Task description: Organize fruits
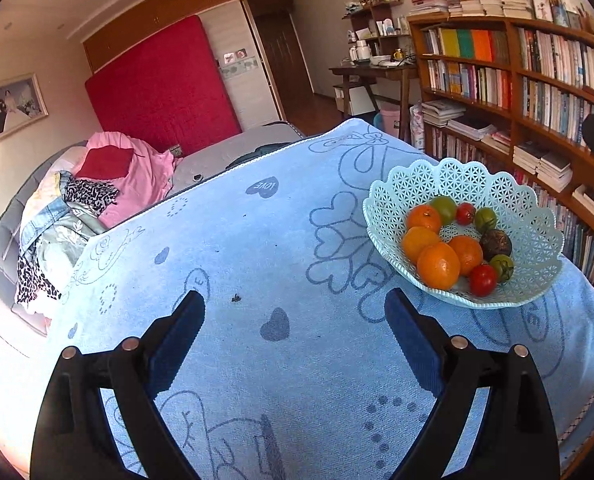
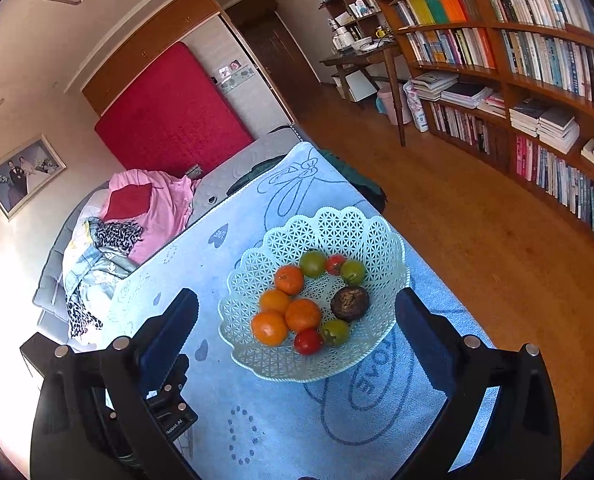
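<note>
A pale green lattice basket (image 1: pixel 537 216) stands on the right side of the blue towel-covered table (image 1: pixel 257 240). It holds several oranges (image 1: pixel 437 266), red tomatoes (image 1: pixel 483 280), green tomatoes (image 1: pixel 444 208) and one dark wrinkled fruit (image 1: pixel 495 244). My left gripper (image 1: pixel 295 300) hangs open over bare towel, left of the basket, with nothing between its fingers. In the right wrist view the basket (image 2: pixel 337 224) lies straight ahead, with oranges (image 2: pixel 301 314), a red tomato (image 2: pixel 308 341) and the dark fruit (image 2: pixel 349 303). My right gripper (image 2: pixel 296 299) is open above it and touches nothing.
A bed with piled clothes (image 1: pixel 97 200) lies beyond the table's far left edge. A tall bookshelf (image 2: pixel 537 80) lines the right wall across the wooden floor (image 2: pixel 477 240). A black device (image 2: pixel 169 412) shows low at the left in the right wrist view.
</note>
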The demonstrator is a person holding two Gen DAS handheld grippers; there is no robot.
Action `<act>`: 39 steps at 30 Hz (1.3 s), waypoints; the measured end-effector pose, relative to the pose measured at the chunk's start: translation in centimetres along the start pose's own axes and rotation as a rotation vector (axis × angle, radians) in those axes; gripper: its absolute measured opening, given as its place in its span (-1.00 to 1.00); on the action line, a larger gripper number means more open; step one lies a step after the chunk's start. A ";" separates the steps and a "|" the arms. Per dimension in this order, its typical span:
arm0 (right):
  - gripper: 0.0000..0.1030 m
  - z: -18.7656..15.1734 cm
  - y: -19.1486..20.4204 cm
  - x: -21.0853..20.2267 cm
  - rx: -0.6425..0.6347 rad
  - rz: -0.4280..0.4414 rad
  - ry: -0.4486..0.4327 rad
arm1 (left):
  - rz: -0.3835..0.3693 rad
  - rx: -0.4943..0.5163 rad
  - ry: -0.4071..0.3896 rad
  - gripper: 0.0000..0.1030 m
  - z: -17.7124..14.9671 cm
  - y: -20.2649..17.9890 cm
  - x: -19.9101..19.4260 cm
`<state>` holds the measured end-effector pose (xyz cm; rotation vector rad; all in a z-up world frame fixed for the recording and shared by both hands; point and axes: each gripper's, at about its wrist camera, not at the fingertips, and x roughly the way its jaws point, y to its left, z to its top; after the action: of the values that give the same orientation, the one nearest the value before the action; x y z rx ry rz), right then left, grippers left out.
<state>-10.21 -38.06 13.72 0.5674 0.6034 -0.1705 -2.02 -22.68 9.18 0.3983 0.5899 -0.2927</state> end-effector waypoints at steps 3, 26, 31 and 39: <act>0.94 -1.4 0.8 0.4 -0.089 -0.036 0.030 | 0.021 0.003 -0.017 0.76 0.1 0.0 -0.4; 0.94 -4.4 2.6 2.9 -0.368 -0.168 0.097 | 0.094 0.020 -0.061 0.76 -0.1 -0.1 -1.6; 0.94 -4.9 3.2 3.3 -0.411 -0.183 0.103 | 0.097 0.034 -0.085 0.90 -0.2 -0.3 -2.0; 0.94 -5.0 3.4 3.2 -0.441 -0.213 0.095 | 0.102 0.038 -0.072 0.90 -0.3 -0.4 -1.5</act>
<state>-8.97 -32.39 10.01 0.0836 0.7674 -0.2044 -3.54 -22.70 9.71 0.4514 0.4924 -0.2199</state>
